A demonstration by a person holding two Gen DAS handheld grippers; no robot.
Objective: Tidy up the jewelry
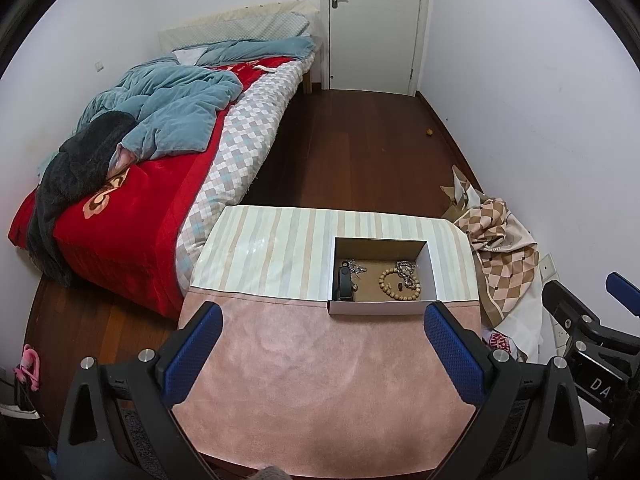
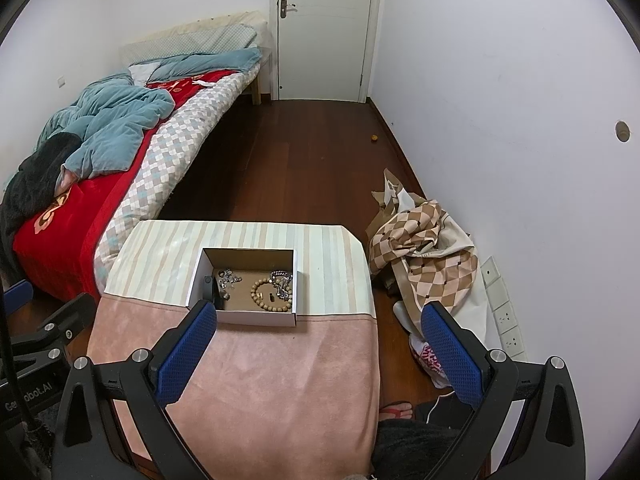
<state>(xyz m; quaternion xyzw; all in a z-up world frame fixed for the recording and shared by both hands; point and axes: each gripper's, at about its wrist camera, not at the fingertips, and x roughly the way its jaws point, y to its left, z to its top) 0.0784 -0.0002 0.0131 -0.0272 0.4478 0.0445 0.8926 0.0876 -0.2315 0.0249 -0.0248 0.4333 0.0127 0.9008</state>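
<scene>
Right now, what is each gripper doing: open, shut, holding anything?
Left gripper: open, holding nothing, above the pink cloth.
Right gripper: open, holding nothing.

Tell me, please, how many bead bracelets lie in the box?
1. The wooden bead bracelet lies on the floor of the box, right of middle, beside a silver chain. Others may hide under the tangled jewelry.

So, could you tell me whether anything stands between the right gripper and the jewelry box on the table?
Nothing visible does. The right gripper hangs open above bare pink cloth, and the open-topped box sits just beyond it. The box's near wall is low, and the bead bracelet lies uncovered inside.
</scene>
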